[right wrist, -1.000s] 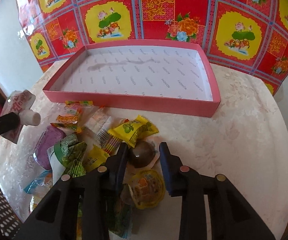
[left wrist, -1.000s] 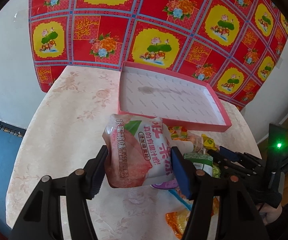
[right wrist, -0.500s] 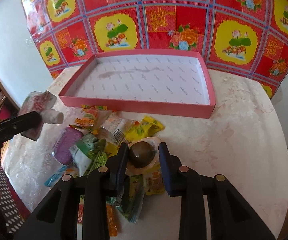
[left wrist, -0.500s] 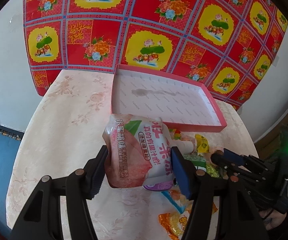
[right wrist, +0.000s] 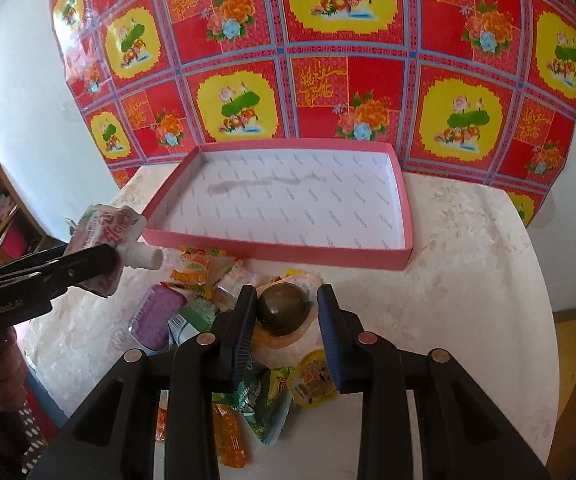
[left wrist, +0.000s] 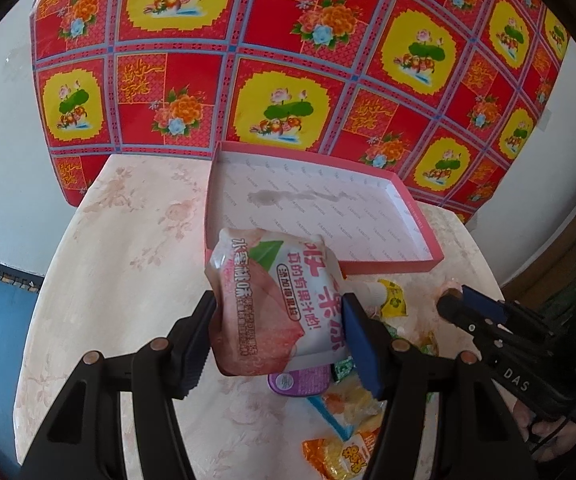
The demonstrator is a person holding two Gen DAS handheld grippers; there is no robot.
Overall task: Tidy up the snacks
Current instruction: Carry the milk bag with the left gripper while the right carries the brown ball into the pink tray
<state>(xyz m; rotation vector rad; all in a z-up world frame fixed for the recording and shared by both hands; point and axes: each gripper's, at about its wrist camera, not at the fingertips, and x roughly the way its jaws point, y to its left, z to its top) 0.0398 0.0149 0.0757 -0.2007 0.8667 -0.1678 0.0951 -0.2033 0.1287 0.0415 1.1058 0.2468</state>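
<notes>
The left tool (left wrist: 278, 322) was clenched on a pink spouted juice pouch (left wrist: 276, 304), its pads pressing the pouch's two sides and holding it clear above the surface (left wrist: 136, 264). From the right wrist view the same pouch (right wrist: 106, 236) showed at the left edge, its white screw cap (right wrist: 148, 258) pointing toward the snacks. The right tool (right wrist: 286, 320) gripped a dark round snack in a clear sealed packet (right wrist: 284, 312), pads tight against it, lifted above the pile.

Just beneath and beyond the tools lay the pile of loose snacks (right wrist: 208, 300) on the pale floral surface: a purple packet (right wrist: 158, 320), green wrappers (right wrist: 260, 400), an orange packet (right wrist: 228, 436), a yellow jelly cup (right wrist: 312, 380), and a yellow sachet (left wrist: 394, 300) near the box's front wall.

Farther back sat the shallow pink box (right wrist: 280, 250), white-lined, with a faint grey smear on its floor and no snack inside. Behind it, a red and yellow floral cloth (right wrist: 312, 72) hung against the white wall.
</notes>
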